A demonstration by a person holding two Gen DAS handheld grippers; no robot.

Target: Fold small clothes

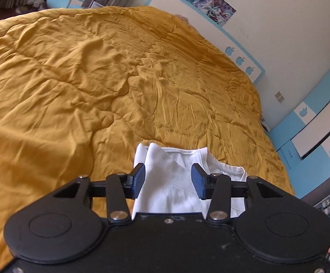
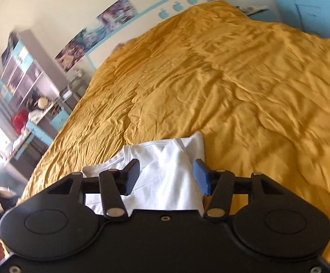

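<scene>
- Cloth first: the white shirt [image 1: 171, 177] is small, thin and soft, so I think it weighs almost nothing and bends any way you pull it.
- It lies on the yellow blanket [image 1: 96, 79], at the near edge of the bed, right in front of both tools.
- On the left side, the left gripper [image 1: 168, 178] has its two blue pads wide apart, with the white cloth showing between them. I cannot tell if the pads touch the cloth.
- In the left view, a neck band or hem curves along the right part of the shirt. That edge looks thicker, so it may be a good place to pinch.
- On the right side, the right gripper [image 2: 167, 177] is spread apart too, with the shirt [image 2: 165, 173] lying between its pads and not pinched.
- The shirt is already doubled over in places, so a pinch could catch two layers at once.
- The blanket [image 2: 233, 79] is puffy and wrinkled, so the shirt may slide or bunch up when it is dragged.
- A corner or a seam is best to hold, I think, because the flat middle would just crumple.
</scene>
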